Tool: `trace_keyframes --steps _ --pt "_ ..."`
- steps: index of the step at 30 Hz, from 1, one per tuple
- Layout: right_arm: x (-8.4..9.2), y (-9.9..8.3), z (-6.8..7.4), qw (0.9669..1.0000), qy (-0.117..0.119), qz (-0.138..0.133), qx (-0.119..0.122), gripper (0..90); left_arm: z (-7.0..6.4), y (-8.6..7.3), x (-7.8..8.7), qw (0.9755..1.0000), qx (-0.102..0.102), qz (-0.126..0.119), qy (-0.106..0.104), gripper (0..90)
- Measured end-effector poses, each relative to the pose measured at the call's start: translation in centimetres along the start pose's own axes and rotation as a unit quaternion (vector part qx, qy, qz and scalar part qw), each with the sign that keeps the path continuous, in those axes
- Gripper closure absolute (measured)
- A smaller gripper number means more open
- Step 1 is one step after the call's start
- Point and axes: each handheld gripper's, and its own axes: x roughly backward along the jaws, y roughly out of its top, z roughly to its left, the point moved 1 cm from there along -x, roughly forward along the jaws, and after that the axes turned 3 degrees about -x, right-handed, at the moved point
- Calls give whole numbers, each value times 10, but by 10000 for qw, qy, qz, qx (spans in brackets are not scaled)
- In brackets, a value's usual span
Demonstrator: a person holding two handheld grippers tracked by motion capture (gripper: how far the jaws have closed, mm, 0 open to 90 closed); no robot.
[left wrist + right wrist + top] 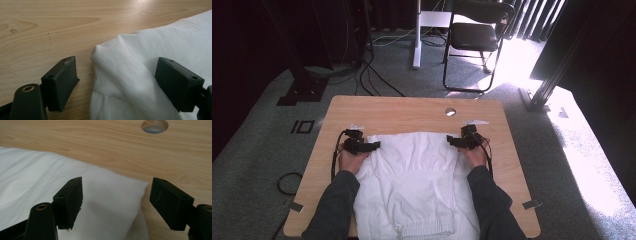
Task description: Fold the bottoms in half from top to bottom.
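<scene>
High view: wooden desk (387, 107) with a white garment (412, 175) spread over its middle, reaching from about mid-desk down past the near edge. The elastic hem of the garment sits at the near edge, and the far edge of the cloth is folded into a straight line. Left claw (373, 146) is at the garment's far left corner, pointing inward toward the cloth. Right claw (451, 142) is at the far right corner, also pointing inward. Both of the person's hands rest at the cloth's side edges, grey sleeves coming in from the near edge. Round cable hole (450, 111) is near the desk's far edge, just beyond the right claw. Black chair (477, 35) stands on the carpet beyond the desk.

Left gripper view: left claw (116, 82) stands wide, jaws apart. A rumpled corner of the garment (130, 75) lies between the jaws, nearer the right-hand one; pads are not pressing on it. Bare desk (50, 25) is beyond.

Right gripper view: right claw (116, 202) also stands wide. The folded garment (107, 202) corner lies flat between and below the jaws, no pinch. Cable hole (154, 125) is at the top, with the desk (100, 140) wood around it.
</scene>
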Motion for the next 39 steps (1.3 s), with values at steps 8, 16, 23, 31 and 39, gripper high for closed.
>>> trace_keyframes --steps 8,16,23,31,39 --pt "-31 -3 -7 9982 -164 561 -102 248 -7 8 -1 9986 -158 388 -319 246" --pt "-30 -4 2 9967 85 789 140 774 -8 10 1 9951 -266 691 -662 743" --pt "-13 7 0 9985 125 463 276 831 -7 27 20 9976 -250 95 -637 810" --pt "29 48 -2 9981 61 -532 300 830 -21 79 57 9925 -406 -963 -630 810" --pt "78 61 3 9881 240 -1338 721 826 -38 86 99 9826 -776 -1478 -812 807"
